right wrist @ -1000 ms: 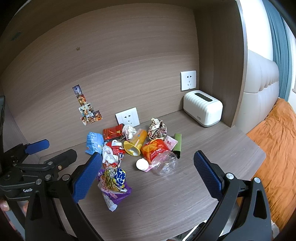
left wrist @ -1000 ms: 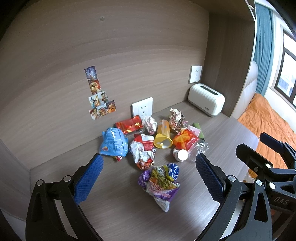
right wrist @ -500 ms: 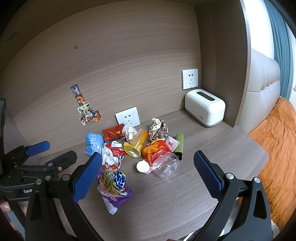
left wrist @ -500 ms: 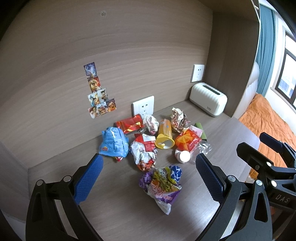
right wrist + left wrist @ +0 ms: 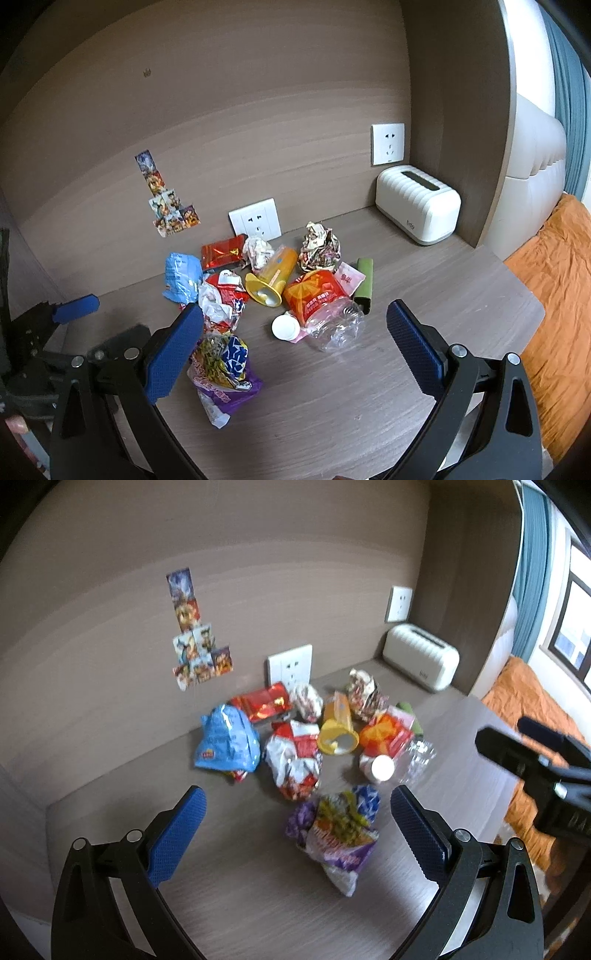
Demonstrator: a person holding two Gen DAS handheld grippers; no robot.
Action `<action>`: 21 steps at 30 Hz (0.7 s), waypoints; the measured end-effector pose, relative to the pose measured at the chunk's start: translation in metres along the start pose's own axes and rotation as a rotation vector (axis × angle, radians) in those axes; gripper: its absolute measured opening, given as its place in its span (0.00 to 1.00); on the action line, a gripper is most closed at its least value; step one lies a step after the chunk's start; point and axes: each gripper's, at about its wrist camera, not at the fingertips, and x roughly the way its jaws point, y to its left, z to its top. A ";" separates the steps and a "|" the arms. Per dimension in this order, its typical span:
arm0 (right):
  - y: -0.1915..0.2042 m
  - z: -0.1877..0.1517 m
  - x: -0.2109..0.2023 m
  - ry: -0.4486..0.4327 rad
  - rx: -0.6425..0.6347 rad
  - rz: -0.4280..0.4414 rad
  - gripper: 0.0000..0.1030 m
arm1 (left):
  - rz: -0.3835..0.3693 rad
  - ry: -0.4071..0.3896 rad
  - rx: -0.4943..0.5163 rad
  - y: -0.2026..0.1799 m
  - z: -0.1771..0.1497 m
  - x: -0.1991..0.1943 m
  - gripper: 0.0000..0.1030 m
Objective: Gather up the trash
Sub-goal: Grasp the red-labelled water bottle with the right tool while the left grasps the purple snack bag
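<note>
As both views slide lower than a second ago, the trash pile sits mid-frame on the desk, untouched. The left gripper and right gripper hang with jaws spread wide, empty — the purple snack bag (nearest) looks the likely first pick. No bin shows.

A home bedroom: a bed with an orange cover and padded headboard lies right of a wood-panelled table nook, with wall sockets, stickers, teal curtain, window.
</note>
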 end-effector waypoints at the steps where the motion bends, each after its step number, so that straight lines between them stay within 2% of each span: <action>1: 0.001 -0.001 0.003 0.005 -0.003 0.000 0.96 | 0.004 0.001 0.011 0.000 -0.004 0.004 0.95; 7: 0.002 -0.013 0.038 0.067 -0.045 -0.022 0.96 | 0.006 0.010 0.120 -0.012 -0.019 0.034 0.95; 11: -0.003 -0.018 0.062 0.097 -0.070 -0.062 0.96 | -0.053 0.047 0.160 -0.021 -0.023 0.056 0.95; 13: -0.009 -0.017 0.075 0.099 -0.085 -0.087 0.96 | -0.058 0.066 0.177 -0.025 -0.024 0.069 0.95; 17: -0.030 -0.017 0.106 0.142 -0.111 -0.129 0.96 | -0.095 0.119 0.167 -0.027 -0.026 0.095 0.95; 21: -0.041 -0.026 0.144 0.239 -0.164 -0.105 0.96 | -0.125 0.159 0.151 -0.029 -0.031 0.115 0.95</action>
